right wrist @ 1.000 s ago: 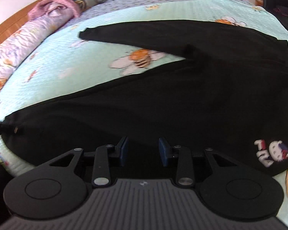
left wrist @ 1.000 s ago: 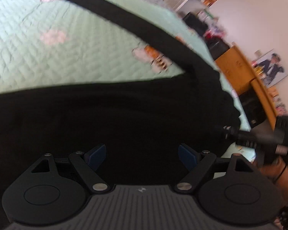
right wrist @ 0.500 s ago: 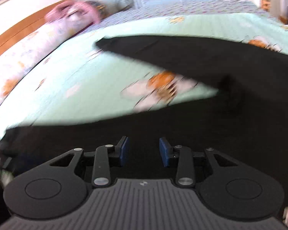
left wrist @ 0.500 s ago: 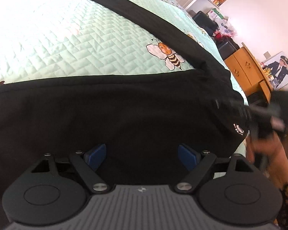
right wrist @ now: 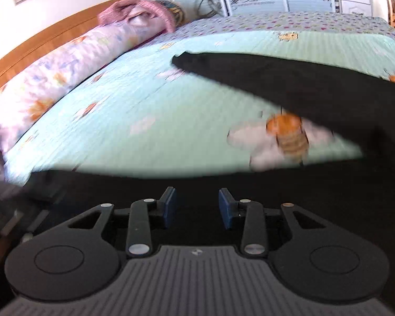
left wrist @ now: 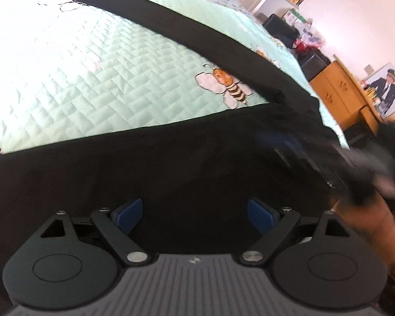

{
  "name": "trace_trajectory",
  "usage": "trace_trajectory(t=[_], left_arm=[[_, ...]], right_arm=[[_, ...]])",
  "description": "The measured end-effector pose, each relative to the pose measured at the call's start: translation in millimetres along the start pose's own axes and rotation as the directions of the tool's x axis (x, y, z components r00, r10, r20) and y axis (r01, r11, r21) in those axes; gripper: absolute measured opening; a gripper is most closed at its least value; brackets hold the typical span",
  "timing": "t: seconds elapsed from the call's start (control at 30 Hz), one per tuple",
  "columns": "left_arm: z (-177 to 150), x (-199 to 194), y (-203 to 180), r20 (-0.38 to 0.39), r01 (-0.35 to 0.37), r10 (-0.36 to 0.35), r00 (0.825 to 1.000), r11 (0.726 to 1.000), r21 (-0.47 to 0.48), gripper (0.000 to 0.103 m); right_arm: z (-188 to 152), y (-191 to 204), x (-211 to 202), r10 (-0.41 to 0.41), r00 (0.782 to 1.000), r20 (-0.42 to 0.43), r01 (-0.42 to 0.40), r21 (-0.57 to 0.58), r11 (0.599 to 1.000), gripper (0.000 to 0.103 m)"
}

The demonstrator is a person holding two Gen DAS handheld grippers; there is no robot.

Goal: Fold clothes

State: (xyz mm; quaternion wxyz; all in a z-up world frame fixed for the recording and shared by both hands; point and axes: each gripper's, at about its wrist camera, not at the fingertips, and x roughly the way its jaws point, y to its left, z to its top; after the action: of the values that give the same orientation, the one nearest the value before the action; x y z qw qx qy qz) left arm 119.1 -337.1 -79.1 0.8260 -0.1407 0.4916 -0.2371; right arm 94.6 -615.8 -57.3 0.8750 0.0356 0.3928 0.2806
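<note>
A: Garment?
B: Black long-sleeved top point(left wrist: 171, 163) spread flat along the near edge of the mint bee-print quilt point(left wrist: 92, 84), one sleeve point(right wrist: 289, 79) stretched toward the far side.
A: Tools?
B: Left gripper point(left wrist: 194, 214) spread wide over the fabric, pinching nothing. Right gripper point(right wrist: 197, 206) partly spread, blue pads point(right wrist: 169, 206) apart, nothing between.
</note>
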Motion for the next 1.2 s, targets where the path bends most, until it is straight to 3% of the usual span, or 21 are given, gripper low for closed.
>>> trace_trajectory(t=[0.07,0.13,0.2,0.3,0.37,0.47,0.6,0.7,0.8,0.9,0.97,1.03,1.13,1.2], left_arm=[[5.9,3.2,7.7,0.021,0.000,0.000,1.000,1.000,-0.021,0.090],[12.5,3.3,15.3,0.058,-0.008,0.010,0.998,0.999,-0.037,0.090],[19.7,6.0,25.2,0.093,-0.067,0.071,0.993,0.996,-0.054,0.089],[34.4,6.1,34.6,0.110,-0.076,0.087,0.990,0.992,-0.097,0.089],[40.9,2.1,35.1,0.110,-0.101,0.112,0.988,0.989,-0.107,0.088],[35.2,-11.4,37.0,0.097,-0.033,0.044,0.994,0.993,-0.115,0.089],[20.8,-10.2,34.8,0.036,0.080,-0.077,0.996,0.993,-0.089,0.089],[19.5,5.2,36.9,0.039,0.050,-0.047,0.998,0.995,-0.086,0.089],[34.1,8.2,46.6,0.099,0.014,0.001,0.995,0.989,-0.150,0.089],[47.3,-1.8,48.7,0.135,-0.050,0.075,0.988,0.983,-0.178,0.089],[45.3,-8.3,44.1,0.130,-0.009,0.030,0.991,0.987,-0.163,0.089],[37.1,-7.3,34.5,0.091,0.067,-0.056,0.994,0.990,-0.128,0.089],[18.3,17.1,10.4,-0.024,0.168,-0.171,0.985,0.983,-0.071,0.089],[15.3,31.3,-2.5,-0.044,0.156,-0.156,0.987,0.988,-0.024,0.089]], right_arm=[[-17.9,6.3,-17.5,0.011,0.999,-0.039,-0.012,-0.010,1.000,0.039],[-20.1,12.1,-4.2,0.004,0.995,-0.098,-0.009,-0.047,0.999,0.039],[-6.6,19.1,26.8,-0.013,0.994,-0.107,0.001,-0.114,0.994,0.039],[22.3,36.5,68.6,-0.042,0.998,-0.049,0.033,-0.163,0.986,0.039],[39.5,37.9,83.4,-0.022,1.000,0.008,0.023,-0.135,0.991,0.039],[33.0,39.9,56.3,0.023,0.999,0.033,-0.020,-0.092,0.996,0.039],[-4.6,34.6,16.2,0.005,0.998,-0.057,-0.009,-0.074,0.997,0.039],[-11.2,35.9,29.2,0.001,0.994,-0.111,-0.012,-0.101,0.995,0.041],[15.3,41.4,65.9,-0.008,0.997,-0.070,-0.002,-0.143,0.990,0.041],[44.3,39.8,93.8,0.008,1.000,-0.008,-0.009,-0.109,0.994,0.041],[49.8,31.1,81.6,0.033,0.999,0.034,-0.032,-0.048,0.998,0.041],[39.7,21.8,50.7,0.006,0.998,0.060,-0.005,-0.031,1.000,0.041],[10.2,-0.2,5.0,-0.080,0.997,0.006,0.080,-0.015,0.997,0.041],[-4.7,-11.2,-4.6,-0.147,0.987,-0.068,0.146,-0.020,0.989,0.041]])
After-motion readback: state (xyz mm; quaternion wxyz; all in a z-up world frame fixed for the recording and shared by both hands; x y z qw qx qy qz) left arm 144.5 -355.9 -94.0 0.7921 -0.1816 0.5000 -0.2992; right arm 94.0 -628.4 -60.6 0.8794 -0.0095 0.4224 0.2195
